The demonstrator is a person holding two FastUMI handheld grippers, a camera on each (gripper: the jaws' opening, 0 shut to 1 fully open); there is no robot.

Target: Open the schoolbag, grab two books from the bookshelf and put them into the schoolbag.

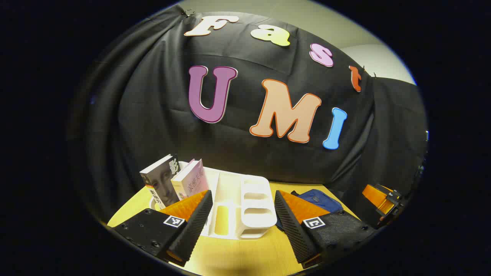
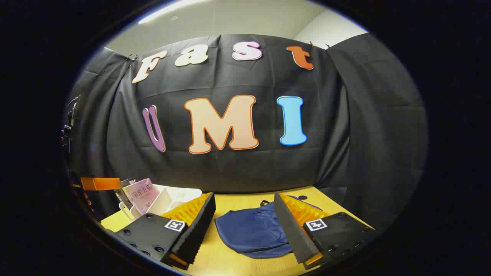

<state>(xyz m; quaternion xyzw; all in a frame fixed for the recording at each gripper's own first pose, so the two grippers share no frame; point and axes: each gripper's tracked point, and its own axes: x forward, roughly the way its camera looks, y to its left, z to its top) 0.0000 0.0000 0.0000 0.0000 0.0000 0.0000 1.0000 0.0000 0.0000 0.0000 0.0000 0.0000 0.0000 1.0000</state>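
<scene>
The bag (image 2: 253,232) lies flat on the table (image 2: 226,264), dark blue and, as far as I can tell, closed; its zip is too small to pick out. It sits just ahead of your right gripper (image 2: 244,226), between its two fingers in the right gripper view. Opening it looks like the step in hand, so go for the top edge near the small loop at the far side, where the zip pull most likely sits. Pin the cloth with one gripper and draw the pull with the other, or the soft bag will probably slide across the table.

The right gripper is spread wide and holds nothing. It points slightly down over the near edge of the bag, apart from it.

The two books (image 1: 174,180) stand leaning in the left end of the white shelf (image 1: 245,207), well to the left of the bag. Your left gripper (image 1: 243,218) faces the shelf, fingers wide apart and empty, aimed at the shelf's open middle slots, not the books. It hangs low over the table, short of the shelf. Bring it across to the bag first.
</scene>
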